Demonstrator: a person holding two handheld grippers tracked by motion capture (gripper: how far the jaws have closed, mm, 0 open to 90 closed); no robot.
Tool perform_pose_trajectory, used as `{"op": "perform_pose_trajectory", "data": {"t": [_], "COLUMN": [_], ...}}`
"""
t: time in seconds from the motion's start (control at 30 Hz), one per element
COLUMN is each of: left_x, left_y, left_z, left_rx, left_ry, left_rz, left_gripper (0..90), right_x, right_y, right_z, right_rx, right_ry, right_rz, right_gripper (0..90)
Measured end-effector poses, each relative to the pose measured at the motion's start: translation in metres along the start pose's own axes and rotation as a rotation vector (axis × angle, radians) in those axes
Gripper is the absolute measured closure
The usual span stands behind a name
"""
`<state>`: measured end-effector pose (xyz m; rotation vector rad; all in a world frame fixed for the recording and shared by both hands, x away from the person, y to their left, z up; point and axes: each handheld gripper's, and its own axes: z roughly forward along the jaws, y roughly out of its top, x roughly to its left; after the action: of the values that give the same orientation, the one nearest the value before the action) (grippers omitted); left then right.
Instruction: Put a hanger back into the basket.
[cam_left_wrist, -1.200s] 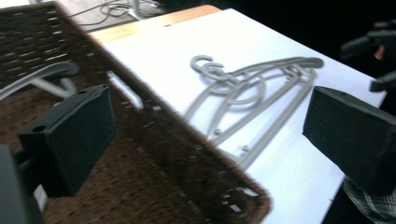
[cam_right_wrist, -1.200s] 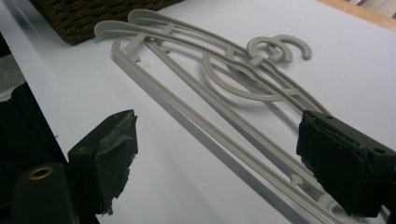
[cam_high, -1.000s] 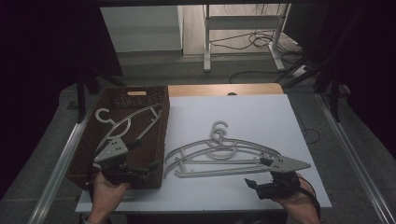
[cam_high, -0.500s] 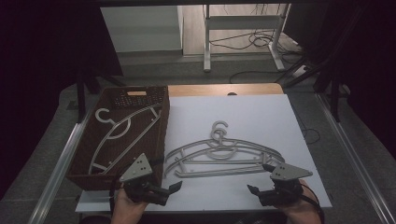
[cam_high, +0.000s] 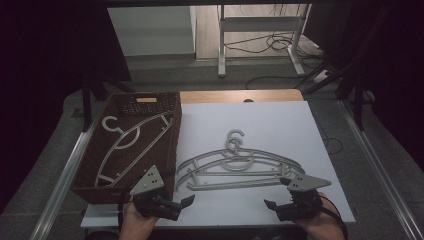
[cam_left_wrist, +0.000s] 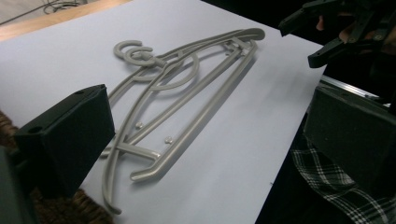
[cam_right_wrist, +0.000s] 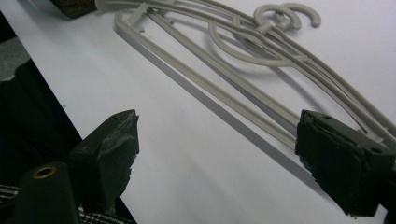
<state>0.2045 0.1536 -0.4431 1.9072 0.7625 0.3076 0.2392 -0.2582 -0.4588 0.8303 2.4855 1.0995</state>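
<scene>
We hold the left gripper (cam_high: 170, 206) and right gripper (cam_high: 280, 204) at the near table edge, both with jaws spread and nothing between them. Just beyond, the grey hangers (cam_high: 239, 167) lie stacked flat on the white sheet (cam_high: 280, 125), hooks pointing away from us. The left ends reach the wicker basket (cam_high: 172, 145), which holds one more hanger (cam_high: 131, 142). Far side: floor with cables (cam_high: 260, 47).

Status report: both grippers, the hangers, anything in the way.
Left gripper open, empty, near table edge. Right gripper open, empty. Two grey hangers stacked on white sheet; one in basket. Nothing in the way.
</scene>
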Motion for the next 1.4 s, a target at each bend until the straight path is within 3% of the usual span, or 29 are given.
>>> {"op": "perform_pose_trajectory", "data": {"t": [0.33,0.6,0.87,1.4], "left_x": [0.002,0.005,0.009,0.009], "left_y": [-0.002,-0.002,-0.002,-0.003], "left_z": [0.0,-0.003,-0.006,-0.003], "left_rx": [0.002,0.007,0.004,0.029], "left_ry": [0.007,0.019,0.026,0.007], "left_rz": [0.003,-0.009,-0.017,-0.034], "left_gripper": [2.0,2.2,2.5,3.2], "right_x": [-0.003,-0.014,-0.023,-0.066], "right_y": [0.004,0.012,0.025,0.055], "right_z": [0.001,-0.001,0.007,0.028], "right_rx": [0.065,0.087,0.164,0.263], "right_ry": [0.013,0.001,-0.003,-0.004], "right_rz": [0.019,0.057,0.003,-0.06], "right_gripper": [29.7,30.0,32.4,42.8]}}
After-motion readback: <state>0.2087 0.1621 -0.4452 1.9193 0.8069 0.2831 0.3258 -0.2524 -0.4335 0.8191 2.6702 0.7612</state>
